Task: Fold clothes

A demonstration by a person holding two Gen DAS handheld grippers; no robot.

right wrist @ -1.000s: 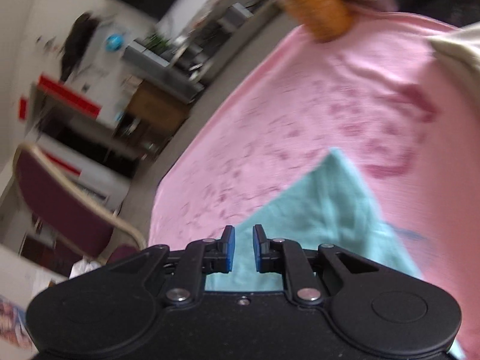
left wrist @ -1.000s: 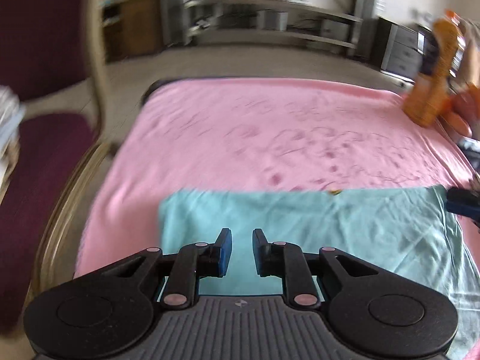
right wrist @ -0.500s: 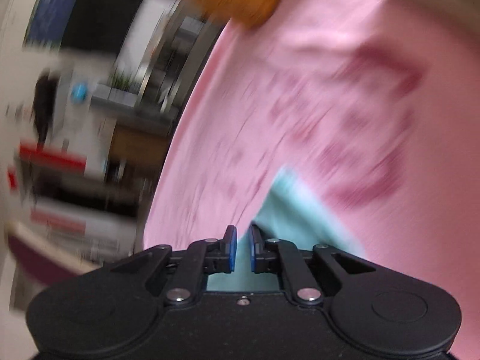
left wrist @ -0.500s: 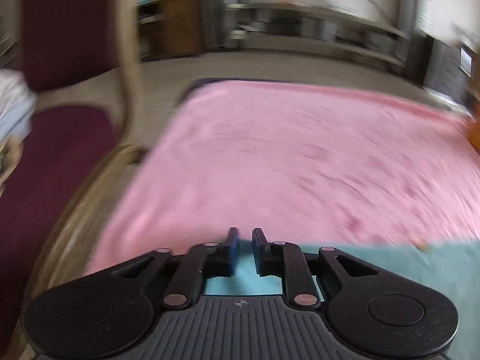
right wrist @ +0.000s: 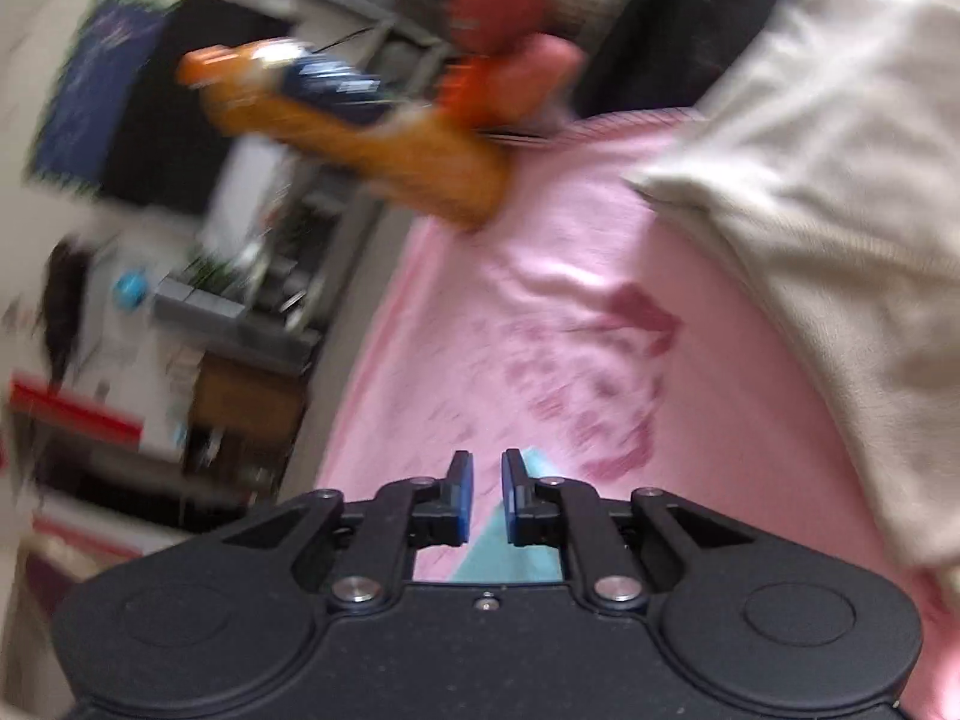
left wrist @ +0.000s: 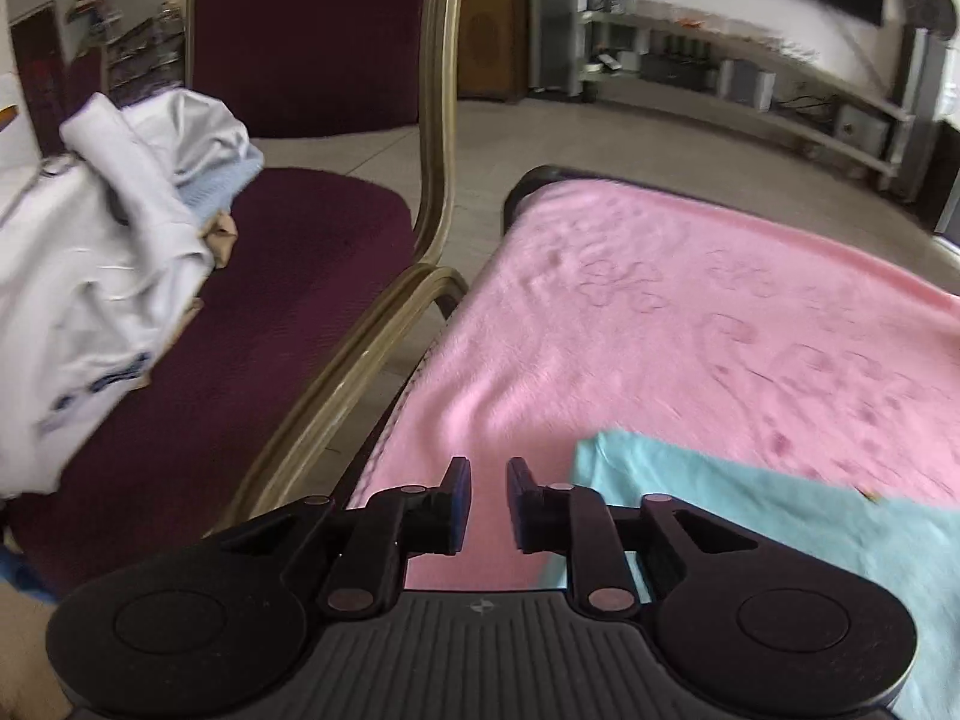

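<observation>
Our left gripper (left wrist: 485, 495) opening, empty | right gripper (right wrist: 485, 495) opening, empty | teal cloth (left wrist: 780, 528) just right of left tips | risk: we may catch the pink blanket (left wrist: 660, 300) instead

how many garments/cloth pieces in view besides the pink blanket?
3 visible: teal cloth on the pink blanket by the tools, white garment piled on the chair, beige cloth at right. More may hide within the pile.

Maroon gilt-framed chair (left wrist: 312, 276), tiled floor (left wrist: 630, 132), low media shelf (left wrist: 750, 72)
</observation>
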